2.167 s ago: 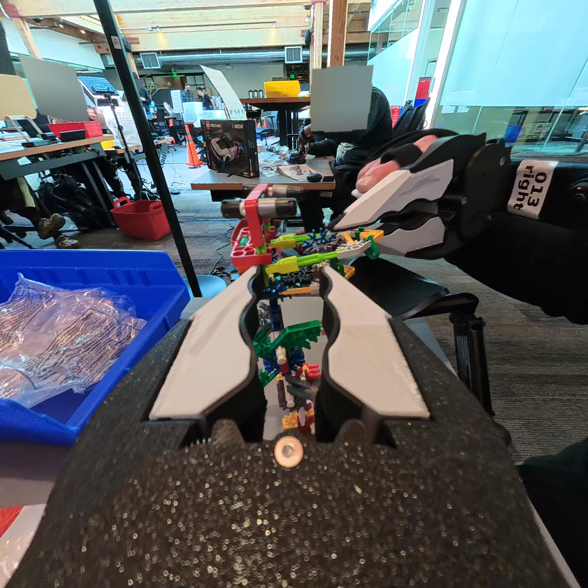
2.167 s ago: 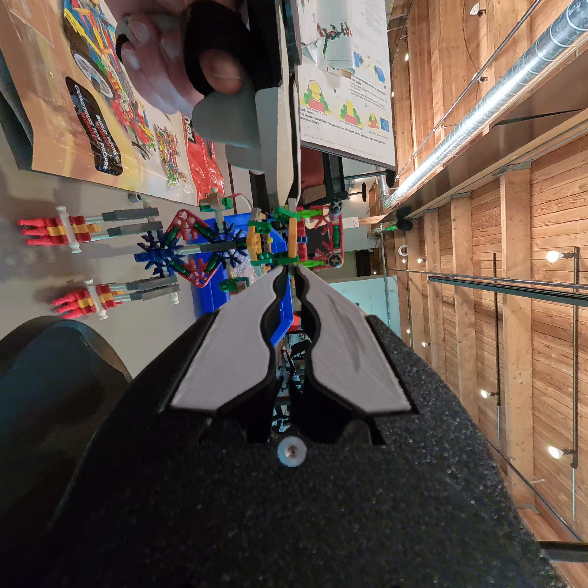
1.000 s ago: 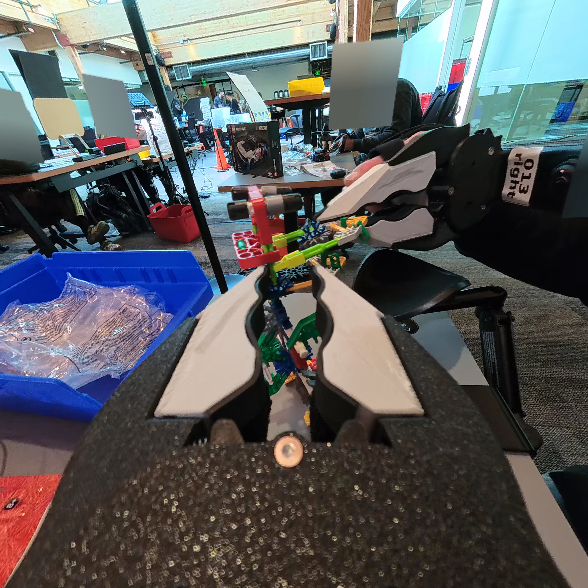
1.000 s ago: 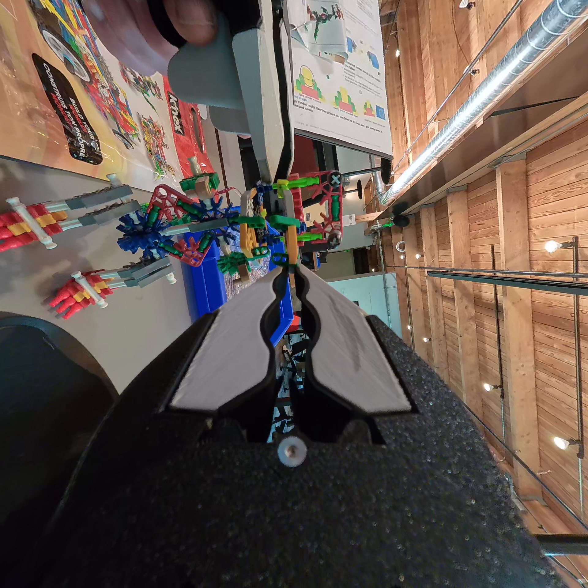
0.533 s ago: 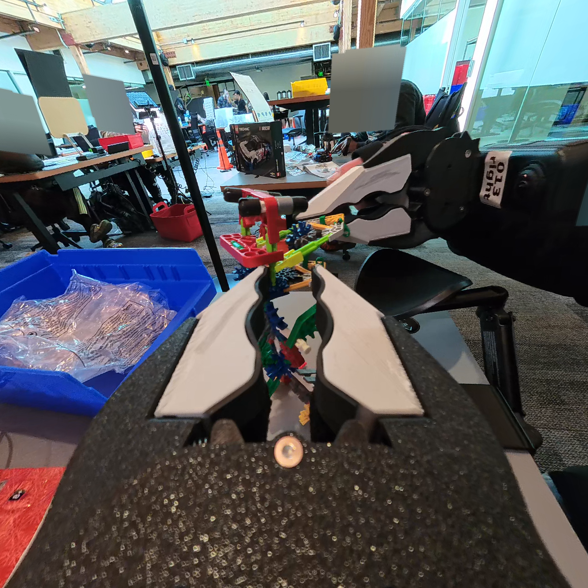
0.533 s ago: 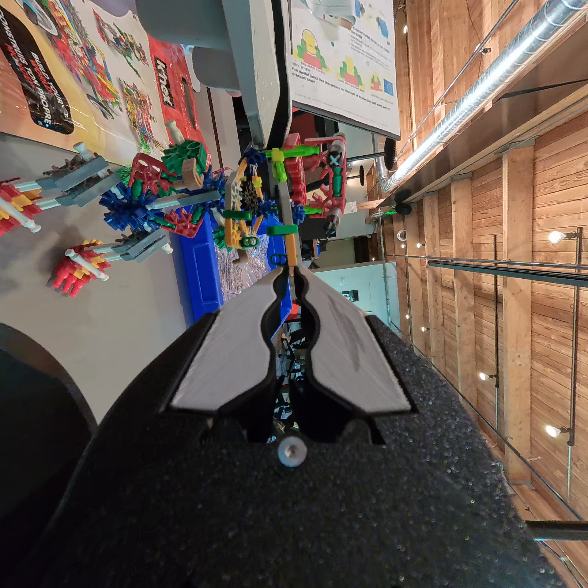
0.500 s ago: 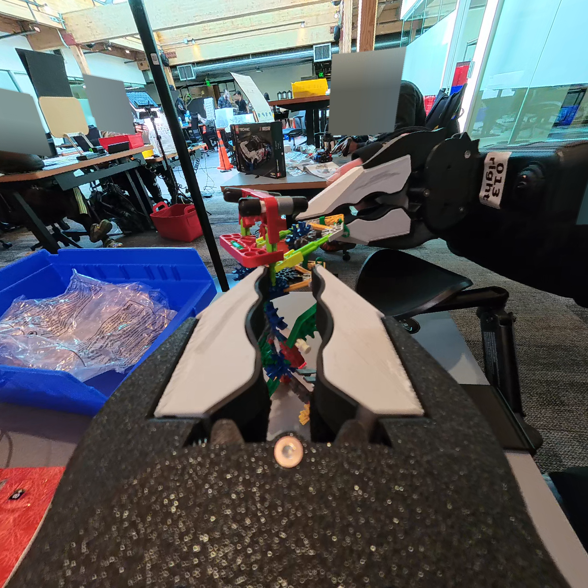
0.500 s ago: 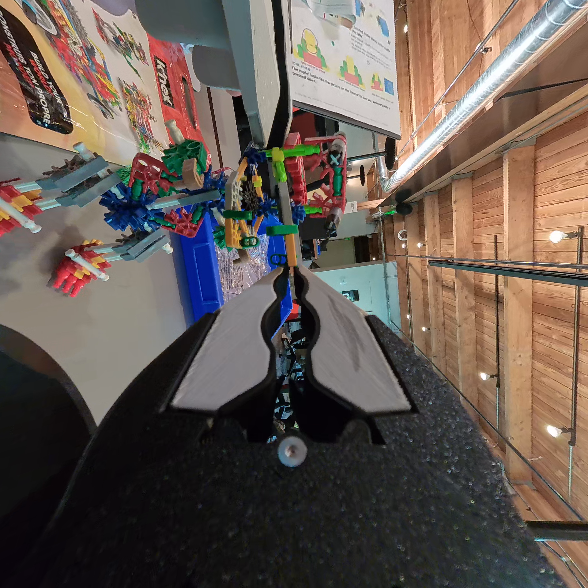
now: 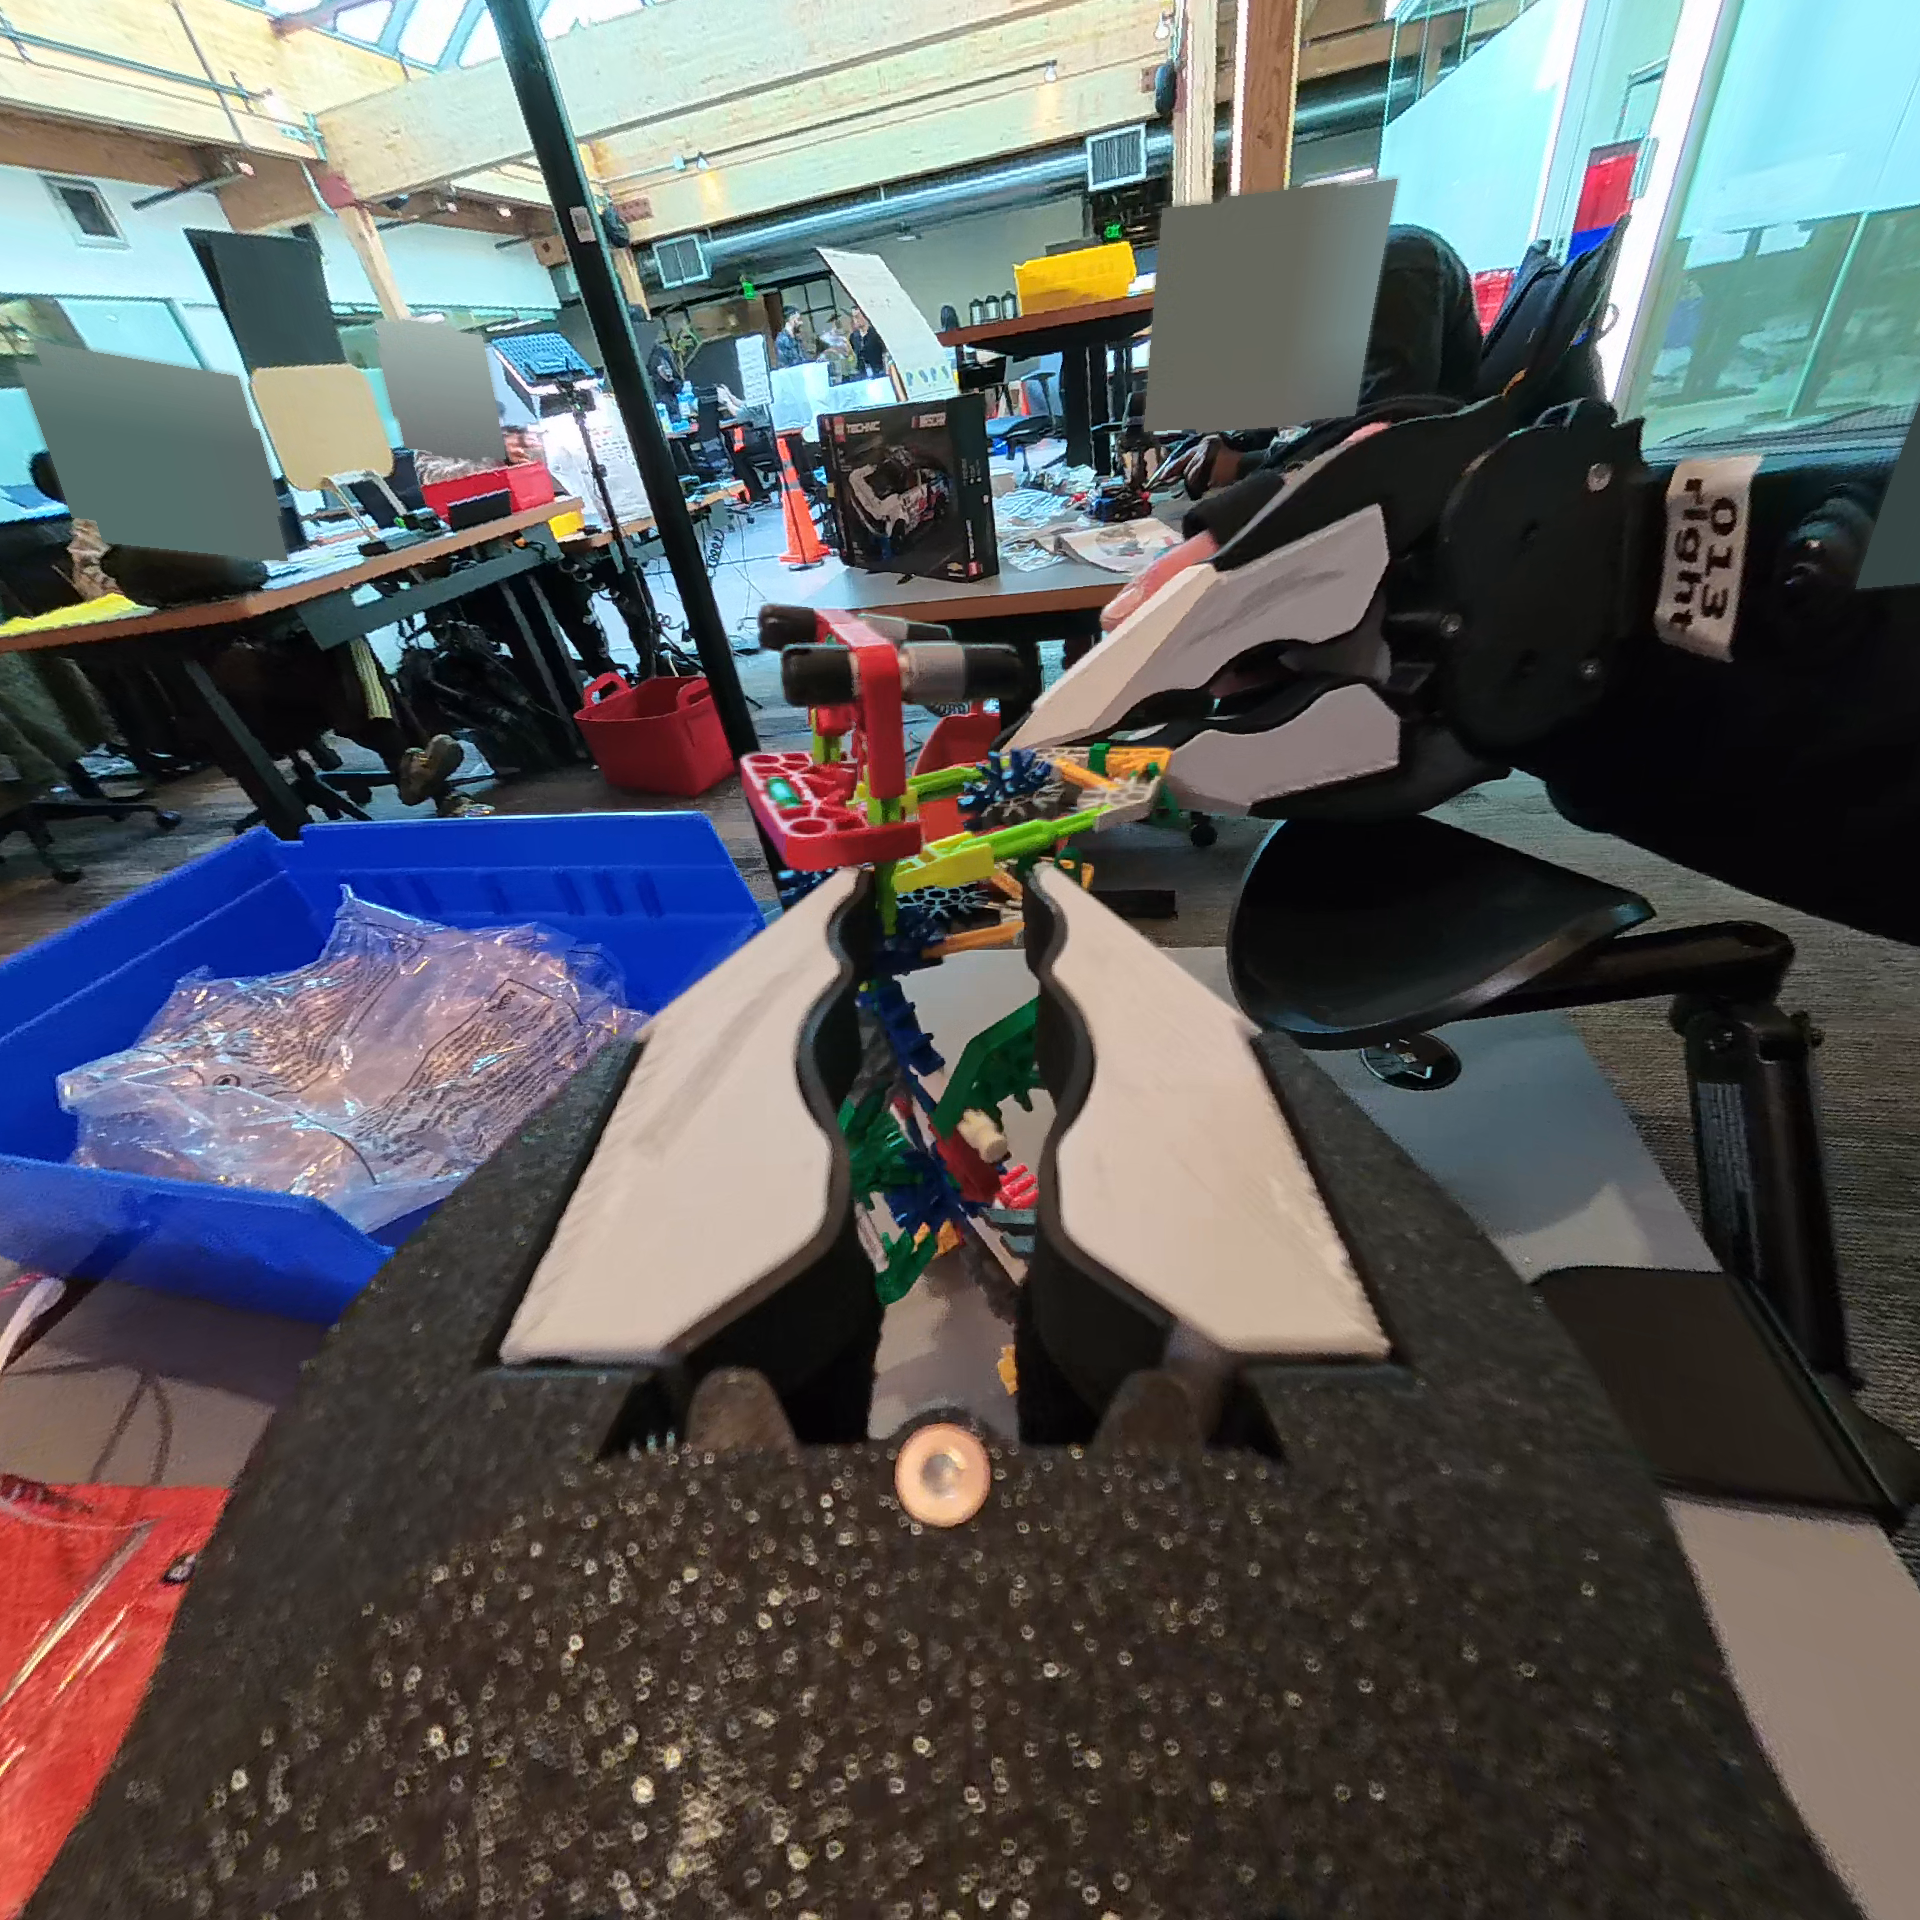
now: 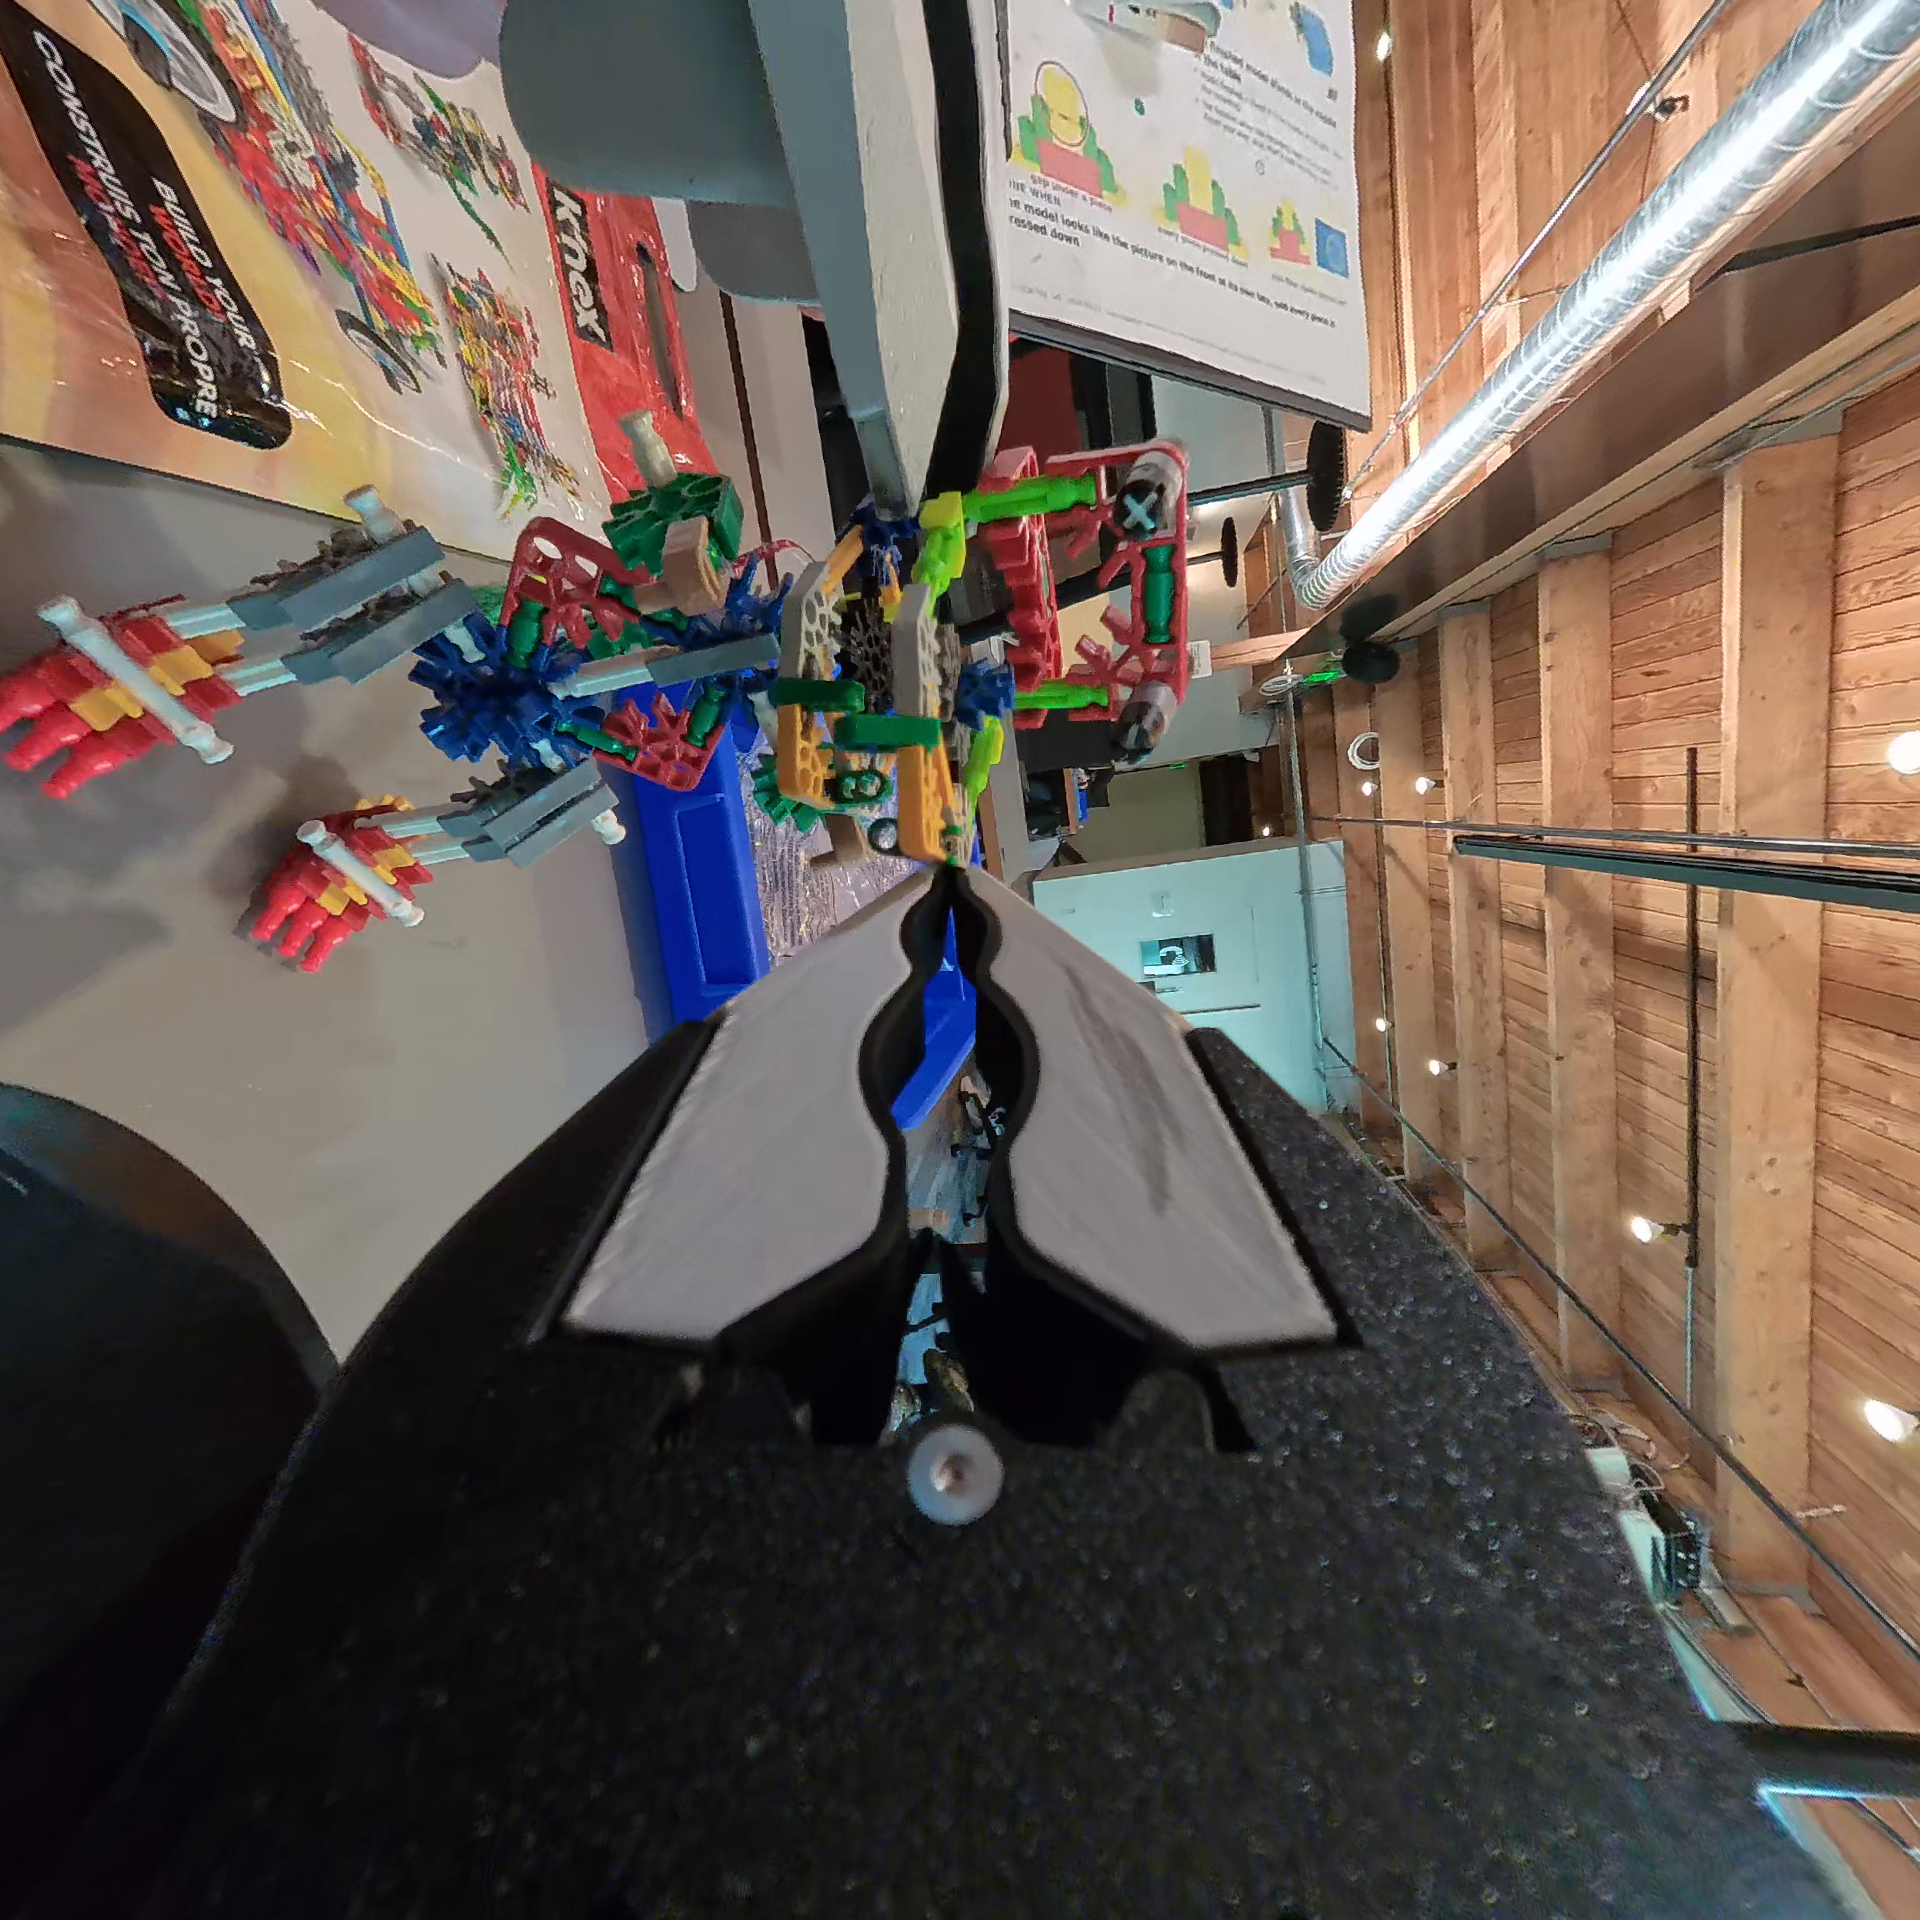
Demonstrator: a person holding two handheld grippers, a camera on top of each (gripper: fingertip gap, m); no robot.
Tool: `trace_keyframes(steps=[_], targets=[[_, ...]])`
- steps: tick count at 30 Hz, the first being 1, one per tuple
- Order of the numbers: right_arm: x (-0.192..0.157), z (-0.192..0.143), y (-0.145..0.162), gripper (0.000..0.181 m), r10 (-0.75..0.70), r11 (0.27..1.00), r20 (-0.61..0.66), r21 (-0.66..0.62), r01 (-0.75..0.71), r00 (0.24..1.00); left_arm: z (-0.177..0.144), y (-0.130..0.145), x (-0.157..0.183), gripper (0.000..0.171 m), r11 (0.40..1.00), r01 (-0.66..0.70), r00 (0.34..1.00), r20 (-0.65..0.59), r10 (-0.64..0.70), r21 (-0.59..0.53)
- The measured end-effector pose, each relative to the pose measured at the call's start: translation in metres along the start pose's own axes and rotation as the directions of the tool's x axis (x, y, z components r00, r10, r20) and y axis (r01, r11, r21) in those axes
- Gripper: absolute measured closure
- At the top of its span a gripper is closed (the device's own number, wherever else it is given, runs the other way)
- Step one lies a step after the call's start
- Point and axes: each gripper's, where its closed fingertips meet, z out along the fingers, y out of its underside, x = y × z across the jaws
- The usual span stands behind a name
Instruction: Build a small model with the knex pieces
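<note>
A many-coloured rod-and-connector toy model (image 9: 935,831) stands on the grey table (image 10: 312,987). Its red and yellow clawed feet (image 10: 125,686) rest on the tabletop. My left gripper (image 9: 940,894) is shut on the model's middle, around a yellow-green rod. One of its fingers (image 10: 883,260) shows from the side in the right wrist view. My right gripper (image 10: 948,883) is shut on the tip of an orange and grey piece at the model's (image 10: 883,675) side. It also shows in the left wrist view (image 9: 1081,769), coming in from the right.
A blue bin (image 9: 468,883) with clear plastic bags (image 9: 312,1060) sits left of the model. A black chair seat (image 9: 1403,935) stands beyond the table's right edge. A black pole (image 9: 613,364) rises behind. A printed toy box (image 10: 208,208) and an instruction sheet (image 10: 1174,156) lie nearby. My hands' fingertips stand some 6 cm from each other.
My right gripper has slid back along the orange piece and now pinches only its tip. The model has turned a little between the two grippers. My left gripper keeps its hold.
</note>
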Motion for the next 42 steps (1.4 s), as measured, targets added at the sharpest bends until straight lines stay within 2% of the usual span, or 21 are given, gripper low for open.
trace_keyframes(steps=[24, 28, 32, 37, 42], targets=[[-0.017, -0.005, -0.007, 0.181, 0.117, 0.987, 0.086, -0.12, -0.106, 0.989, -0.001, 0.003, -0.012, 0.139, 1.0, -0.004, 0.999, 0.053, 0.004, -0.002], [-0.019, -0.005, -0.009, 0.181, 0.188, 0.978, 0.106, -0.115, -0.176, 0.977, -0.002, 0.004, -0.015, 0.139, 1.0, 0.001, 0.998, 0.058, -0.001, 0.0], [-0.019, -0.006, -0.01, 0.18, 0.37, 0.928, 0.151, -0.109, -0.357, 0.917, -0.002, 0.005, -0.016, 0.139, 1.0, 0.002, 0.998, 0.062, -0.002, -0.003], [-0.03, -0.004, -0.008, 0.174, 0.494, 0.869, 0.226, -0.16, -0.468, 0.84, -0.001, 0.007, -0.019, 0.138, 1.0, 0.005, 0.997, 0.079, -0.004, -0.011], [-0.042, -0.006, -0.009, 0.168, 0.653, 0.755, 0.328, -0.219, -0.618, 0.682, -0.001, 0.008, -0.019, 0.138, 1.0, 0.009, 0.997, 0.075, -0.008, -0.007]])
